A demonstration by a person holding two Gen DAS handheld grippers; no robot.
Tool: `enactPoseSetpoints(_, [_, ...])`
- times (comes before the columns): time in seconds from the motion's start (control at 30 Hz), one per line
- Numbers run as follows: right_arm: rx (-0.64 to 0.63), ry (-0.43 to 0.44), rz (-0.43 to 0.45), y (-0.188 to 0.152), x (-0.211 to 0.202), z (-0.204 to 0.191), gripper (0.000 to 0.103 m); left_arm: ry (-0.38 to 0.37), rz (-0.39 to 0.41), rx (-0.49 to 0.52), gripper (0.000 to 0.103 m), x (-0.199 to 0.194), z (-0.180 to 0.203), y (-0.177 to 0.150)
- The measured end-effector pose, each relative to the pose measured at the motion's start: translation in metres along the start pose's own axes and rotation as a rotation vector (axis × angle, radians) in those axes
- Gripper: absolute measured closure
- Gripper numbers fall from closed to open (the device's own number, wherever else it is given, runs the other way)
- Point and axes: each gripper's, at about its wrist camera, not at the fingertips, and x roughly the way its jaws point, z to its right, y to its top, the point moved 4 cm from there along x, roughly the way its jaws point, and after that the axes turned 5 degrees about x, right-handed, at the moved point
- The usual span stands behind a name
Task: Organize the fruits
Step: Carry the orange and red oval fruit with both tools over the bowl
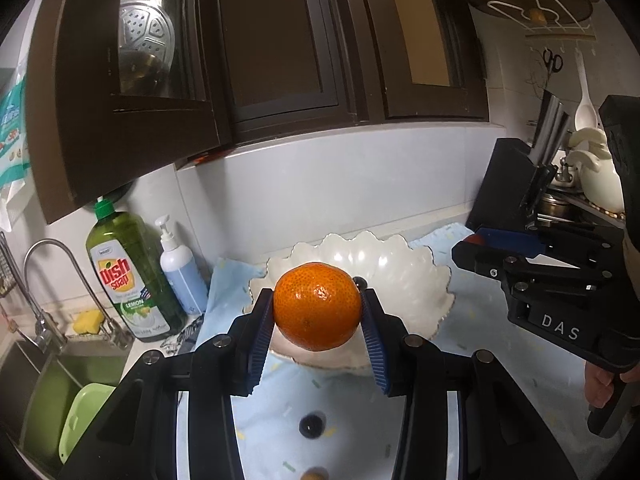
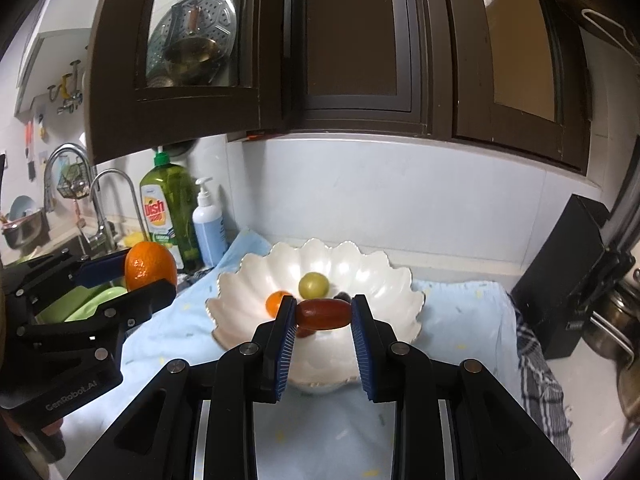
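Left wrist view shows the left gripper (image 1: 318, 306) clamped on a mandarin orange (image 1: 317, 306), its blue pads pressing both sides of the fruit, which is carried clear of the counter in front of a white scalloped bowl (image 1: 416, 276). Right wrist view shows the right gripper (image 2: 324, 314) closed narrowly on an oblong dark-red fruit (image 2: 324, 313), possibly a date or grape tomato, held end to end between the pads and poised over the near half of the bowl. Inside the bowl that view shows a green round fruit (image 2: 314, 284), a small orange fruit (image 2: 276, 302) at its left, a dark piece partly hidden behind the far right pad, and a reddish shape under the held fruit that cannot be identified. The bowl stands on a pale blue cloth (image 2: 460, 308) on the counter, with a dish soap bottle (image 1: 128, 276) and a pump bottle (image 1: 180, 268) at far left beside the sink (image 1: 44, 376). On the near cloth below the left gripper lie a dark round fruit (image 1: 312, 426) and part of an orange-brown one (image 1: 316, 474) at the frame edge. Assessment: work is partly complete; several fruits are in the bowl, two are in hand awaiting deposit, and at least two remain loose on the cloth.
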Motion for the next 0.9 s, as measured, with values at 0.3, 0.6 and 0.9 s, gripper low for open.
enactPoseSetpoints(0.3, [-0.038,-0.03,0.011,0.021,0.022,0.005,0.074,0.014,-0.041,-0.017,0.061,0.033,-0.012,0.016])
enactPoseSetpoints(0.6, [-0.049,-0.055,-0.034,0.031,0.059,0.016,0.074,0.021,-0.075,0.0,0.061,0.067,-0.015,0.031])
enactPoseSetpoints(0.9, [-0.055,-0.087,-0.102,0.026,0.096,0.027,0.074,0.011,-0.156,0.01,0.061,0.109,-0.013,0.029])
